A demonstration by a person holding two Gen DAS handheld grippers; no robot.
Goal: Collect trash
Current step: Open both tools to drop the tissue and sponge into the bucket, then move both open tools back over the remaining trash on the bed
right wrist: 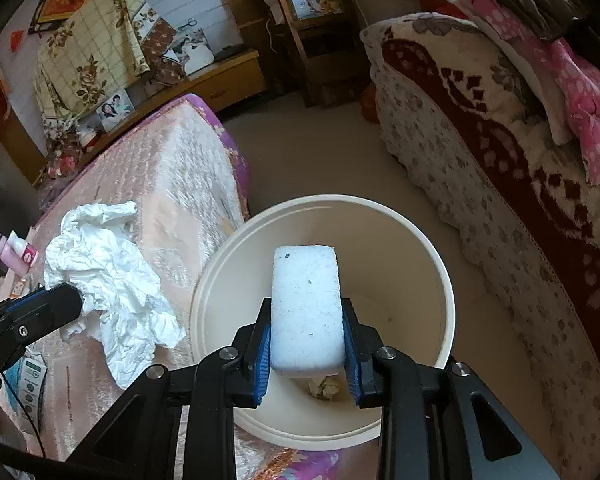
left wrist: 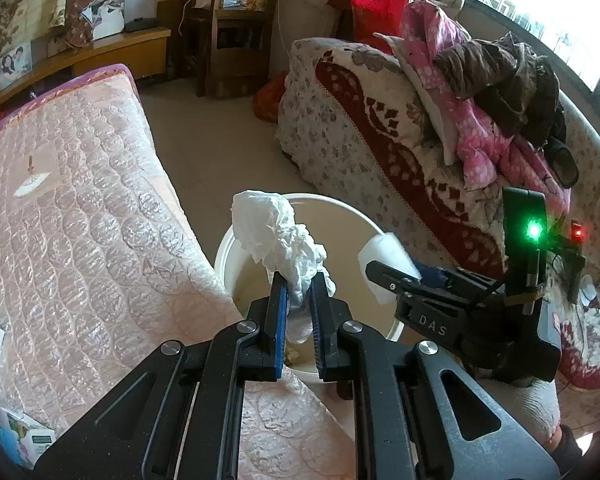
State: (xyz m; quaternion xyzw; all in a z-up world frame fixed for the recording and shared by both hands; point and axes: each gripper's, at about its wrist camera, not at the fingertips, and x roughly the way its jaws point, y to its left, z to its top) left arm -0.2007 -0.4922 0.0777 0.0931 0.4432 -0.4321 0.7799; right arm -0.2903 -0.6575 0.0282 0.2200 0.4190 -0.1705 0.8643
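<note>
The left gripper (left wrist: 299, 300) is closed on a crumpled white tissue (left wrist: 278, 236), pinched near its lower end, and most of the paper stands free above the fingertips. It hangs over the near rim of the cream bucket (left wrist: 228, 248) that serves as trash bin. The right gripper (right wrist: 306, 344) is closed on a white foam block (right wrist: 306, 308), held by its two long sides, directly above the open mouth of the same bucket (right wrist: 440, 264).

The tissue looks very light and soft; it will fold and may cling to the ribbed blue pads when the jaws open, so it should be let go well inside the rim. The foam block seems light and rather stiff, slightly compressible, with a rough surface that gives good hold. It should fall straight when released.

Some crumpled trash (right wrist: 324, 386) already lies at the bottom, and the bucket has much room left. The bucket stands on the floor in the narrow gap between the pink quilted bed (left wrist: 80, 220) and the floral sofa (left wrist: 360, 128), touching or almost touching the bed edge. The two grippers are near each other over the mouth, so I judge that sideways moves need care.
</note>
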